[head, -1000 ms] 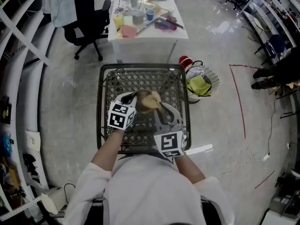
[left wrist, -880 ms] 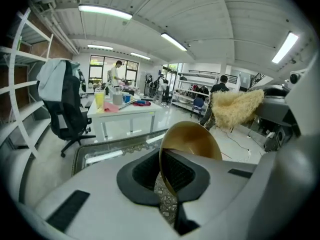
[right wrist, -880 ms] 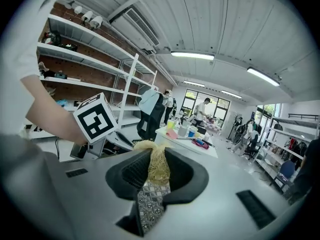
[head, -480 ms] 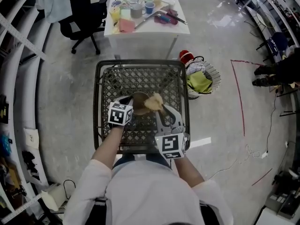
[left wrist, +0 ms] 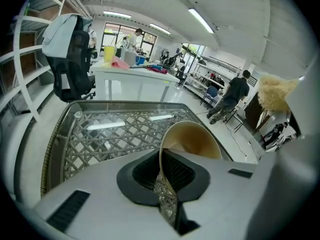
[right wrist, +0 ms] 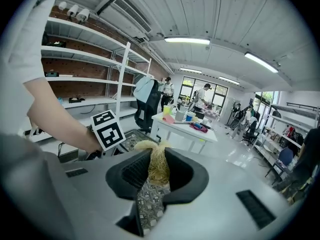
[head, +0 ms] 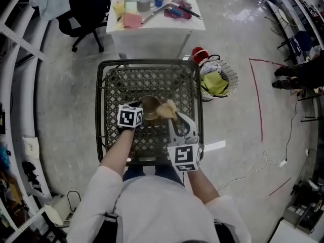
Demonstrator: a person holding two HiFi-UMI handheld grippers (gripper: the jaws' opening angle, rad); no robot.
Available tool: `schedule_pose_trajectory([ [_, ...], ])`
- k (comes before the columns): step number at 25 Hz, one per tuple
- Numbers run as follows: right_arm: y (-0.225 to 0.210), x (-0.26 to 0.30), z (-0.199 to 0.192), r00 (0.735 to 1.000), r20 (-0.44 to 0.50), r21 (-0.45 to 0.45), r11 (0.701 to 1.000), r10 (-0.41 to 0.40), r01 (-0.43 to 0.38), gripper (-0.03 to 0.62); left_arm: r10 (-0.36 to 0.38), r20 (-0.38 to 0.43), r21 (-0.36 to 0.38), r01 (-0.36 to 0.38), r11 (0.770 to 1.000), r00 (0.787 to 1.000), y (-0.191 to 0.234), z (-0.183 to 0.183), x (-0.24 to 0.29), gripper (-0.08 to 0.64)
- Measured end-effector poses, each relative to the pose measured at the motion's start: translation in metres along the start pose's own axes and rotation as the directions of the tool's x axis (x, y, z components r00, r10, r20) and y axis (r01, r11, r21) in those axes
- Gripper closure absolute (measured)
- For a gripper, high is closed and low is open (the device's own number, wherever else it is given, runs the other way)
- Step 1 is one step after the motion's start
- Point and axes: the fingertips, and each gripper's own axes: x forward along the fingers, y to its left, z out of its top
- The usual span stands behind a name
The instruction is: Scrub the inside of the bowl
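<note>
A tan bowl (head: 150, 108) hangs tilted over the lattice table top (head: 126, 85). My left gripper (head: 141, 111) is shut on its near rim. In the left gripper view the rim runs between the jaws of the left gripper (left wrist: 161, 176) and the bowl (left wrist: 195, 140) opens up and to the right. A straw-coloured fibre scrubber (head: 167, 108) sits just right of the bowl, and my right gripper (head: 171, 117) is shut on it. In the right gripper view the scrubber (right wrist: 157, 164) stands up from the right gripper (right wrist: 152, 186).
A white table (head: 152, 27) with cups and tools stands beyond the lattice table. A black office chair (head: 83, 9) is at the far left. A wire basket (head: 217, 82) with a yellow-green cloth stands to the right. A person (head: 301, 72) is at the right edge.
My left gripper has come down with the bowl toward the lattice top and rolled a little. The right gripper has sunk slightly with the scrubber, still beside the bowl.
</note>
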Motion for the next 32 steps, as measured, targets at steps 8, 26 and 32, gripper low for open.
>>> schedule_pose_trajectory([
  [8,-0.005,0.003,-0.009,1.0,-0.022,-0.001,1.0,-0.007,0.007,0.5,0.016,-0.074,-0.055,-0.02,0.998,0.997,0.01,-0.015,0.022,0.52],
  [26,-0.007,0.005,-0.026,0.998,-0.055,0.02,1.0,0.007,-0.006,0.5,0.015,-0.22,-0.043,-0.025,0.999,0.975,0.015,-0.042,0.05,0.518],
  [32,-0.006,0.005,-0.029,0.998,-0.065,0.025,1.0,0.015,-0.013,0.5,0.029,-0.235,-0.031,-0.038,0.999,0.972,0.018,-0.045,0.053,0.518],
])
